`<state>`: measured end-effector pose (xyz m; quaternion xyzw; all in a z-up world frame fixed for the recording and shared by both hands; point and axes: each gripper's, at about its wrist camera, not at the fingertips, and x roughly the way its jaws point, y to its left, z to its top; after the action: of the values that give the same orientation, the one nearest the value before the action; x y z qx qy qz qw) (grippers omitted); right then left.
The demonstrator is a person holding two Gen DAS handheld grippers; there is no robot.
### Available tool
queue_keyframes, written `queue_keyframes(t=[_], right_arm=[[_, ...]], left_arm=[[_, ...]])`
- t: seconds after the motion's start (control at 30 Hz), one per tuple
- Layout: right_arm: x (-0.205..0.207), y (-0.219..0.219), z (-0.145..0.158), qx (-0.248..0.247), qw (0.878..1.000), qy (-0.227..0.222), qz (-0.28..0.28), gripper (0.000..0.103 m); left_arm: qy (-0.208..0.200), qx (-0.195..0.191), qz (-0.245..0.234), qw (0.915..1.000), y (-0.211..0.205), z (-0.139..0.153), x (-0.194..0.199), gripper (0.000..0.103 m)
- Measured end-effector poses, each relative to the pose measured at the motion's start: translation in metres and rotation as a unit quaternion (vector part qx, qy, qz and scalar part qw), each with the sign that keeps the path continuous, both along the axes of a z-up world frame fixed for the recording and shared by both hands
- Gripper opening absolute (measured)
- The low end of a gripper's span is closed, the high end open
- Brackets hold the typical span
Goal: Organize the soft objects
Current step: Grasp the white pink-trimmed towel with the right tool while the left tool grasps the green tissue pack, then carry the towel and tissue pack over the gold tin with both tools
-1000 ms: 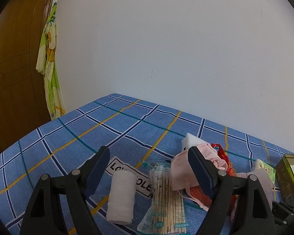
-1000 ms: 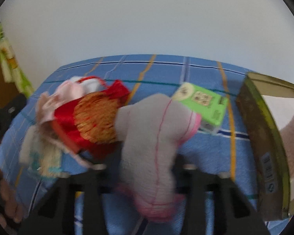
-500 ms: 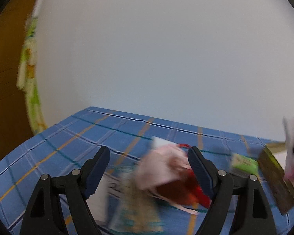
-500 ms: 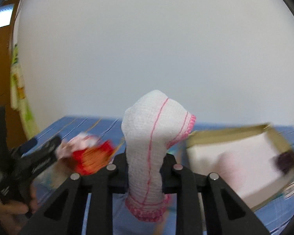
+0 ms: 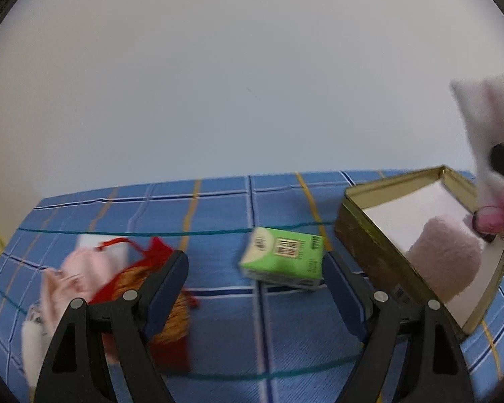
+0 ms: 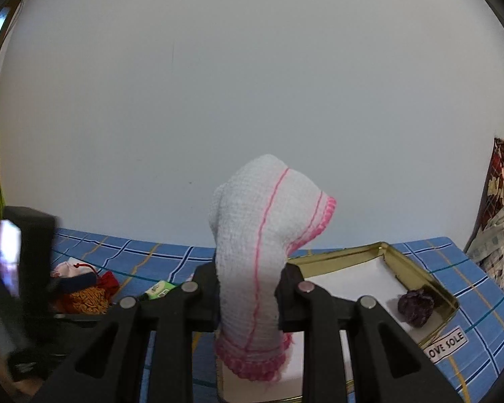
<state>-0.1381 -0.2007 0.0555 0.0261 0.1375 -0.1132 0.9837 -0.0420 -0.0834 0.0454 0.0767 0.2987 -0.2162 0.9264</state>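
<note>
right tongs [image 6: 248, 288] clamping white sock [image 6: 262, 235] above gold tin [image 6: 420, 268], left tongs [image 5: 255, 268] wide

A blue plaid bedsheet [image 5: 225, 336] covers the bed under a plain white wall [image 5: 238, 77]. A green carton [image 5: 284, 257] lies near the bed's middle. A "LOVE SOLE" label [image 6: 447, 345] sits near its right edge.

Left gripper [image 5: 255, 280]: black arms, navy pads, 2 silver screws per finger
</note>
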Motion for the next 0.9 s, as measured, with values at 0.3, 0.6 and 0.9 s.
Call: queue_keyframes(t=[0.3,0.6,0.9], right_arm=[[-0.003,-0.004,0.0,0.018,1.0,0.01,0.0,0.024],[0.005,-0.009,-0.006,0.022,0.999,0.023,0.005,0.024],[0.008,-0.011,-0.01,0.016,1.0,0.024,0.007,0.024]], left_arm=[[0.069,0.029,-0.002,0.9972,-0.042,-0.021,0.043,0.084],[0.134,0.017,0.033,0.9902,-0.043,-0.034,0.071,0.074],[0.067,-0.039,0.082,0.9935,-0.008,-0.011,0.049,0.073]])
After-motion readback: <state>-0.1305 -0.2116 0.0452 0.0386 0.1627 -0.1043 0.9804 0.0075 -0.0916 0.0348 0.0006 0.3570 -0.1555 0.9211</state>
